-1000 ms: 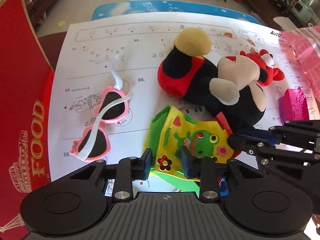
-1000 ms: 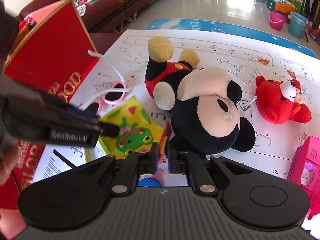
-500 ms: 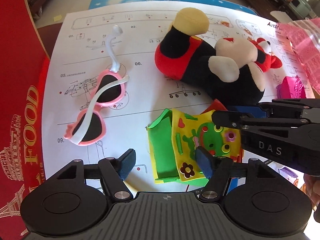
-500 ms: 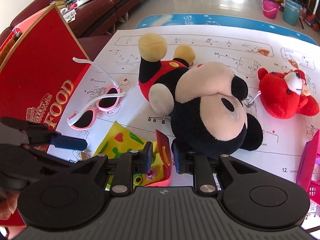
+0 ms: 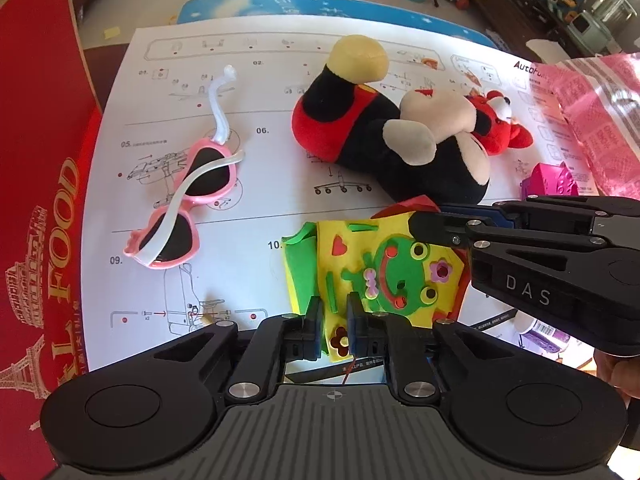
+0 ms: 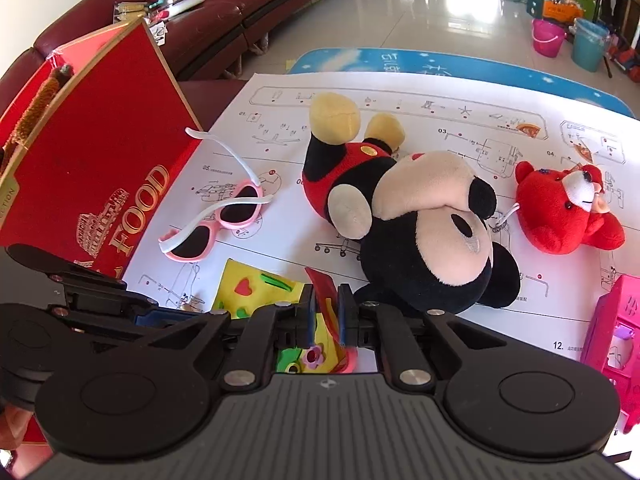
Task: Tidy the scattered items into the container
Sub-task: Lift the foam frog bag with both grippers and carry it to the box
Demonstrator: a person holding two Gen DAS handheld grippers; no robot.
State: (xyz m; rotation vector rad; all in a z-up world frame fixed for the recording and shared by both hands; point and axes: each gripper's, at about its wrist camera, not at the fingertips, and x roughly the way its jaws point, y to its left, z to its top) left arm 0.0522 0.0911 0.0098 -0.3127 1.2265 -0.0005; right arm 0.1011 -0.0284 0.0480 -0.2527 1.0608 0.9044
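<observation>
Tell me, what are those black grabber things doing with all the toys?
A person is tidying toys with two handheld grippers. Both the left gripper and the right gripper are pinching the same yellow frog craft bag on the paper sheet. The right one's jaws are closing on its red edge. The mouse plush, red bear and pink sunglasses lie loose beside the red box.

Both wrist views steeply downward, close; share foam craft (image 5: 384,268).
</observation>
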